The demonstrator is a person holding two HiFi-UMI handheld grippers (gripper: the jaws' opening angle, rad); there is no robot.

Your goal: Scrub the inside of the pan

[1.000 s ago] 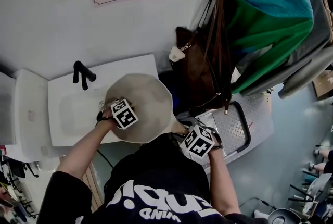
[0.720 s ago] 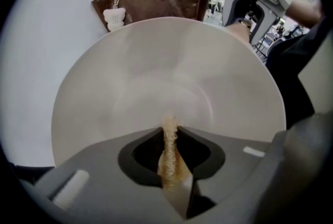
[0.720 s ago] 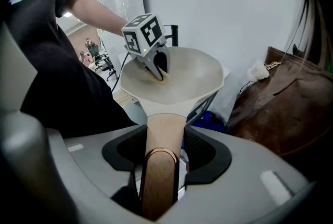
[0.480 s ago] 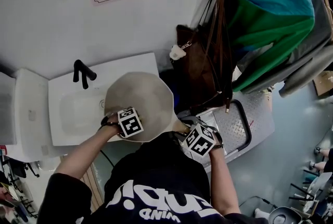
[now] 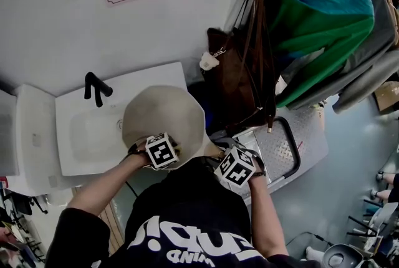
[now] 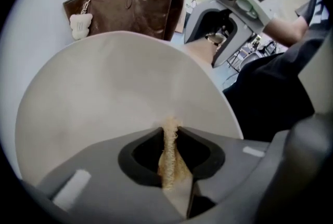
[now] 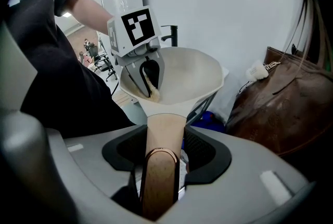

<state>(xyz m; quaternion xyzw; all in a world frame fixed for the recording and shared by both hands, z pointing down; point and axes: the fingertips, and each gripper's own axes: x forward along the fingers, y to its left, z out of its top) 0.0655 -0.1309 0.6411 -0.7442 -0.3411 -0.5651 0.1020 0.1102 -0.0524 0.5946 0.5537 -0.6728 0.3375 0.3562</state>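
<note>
A cream pan (image 5: 165,116) is held over the sink's right end. My right gripper (image 5: 219,156) is shut on its wooden handle (image 7: 160,165), which runs between the jaws in the right gripper view. My left gripper (image 5: 161,143) sits at the pan's near rim, shut on a tan loofah scrubber (image 6: 169,158). The scrubber's tip touches the pan's inner wall (image 6: 114,92). In the right gripper view the left gripper (image 7: 149,82) reaches down into the pan (image 7: 190,74) with the scrubber (image 7: 152,90) against the near side. The right gripper (image 6: 221,35) shows past the pan's rim in the left gripper view.
A white sink (image 5: 81,136) with a black tap (image 5: 95,87) lies under and left of the pan. A brown bag (image 5: 240,80) and green and teal coats (image 5: 318,30) hang to the right. A metal platform cart (image 5: 290,151) stands below them. The wall is close behind.
My left gripper has slid with the scrubber from the pan's left side toward its near rim. The pan and my right gripper have hardly moved.
</note>
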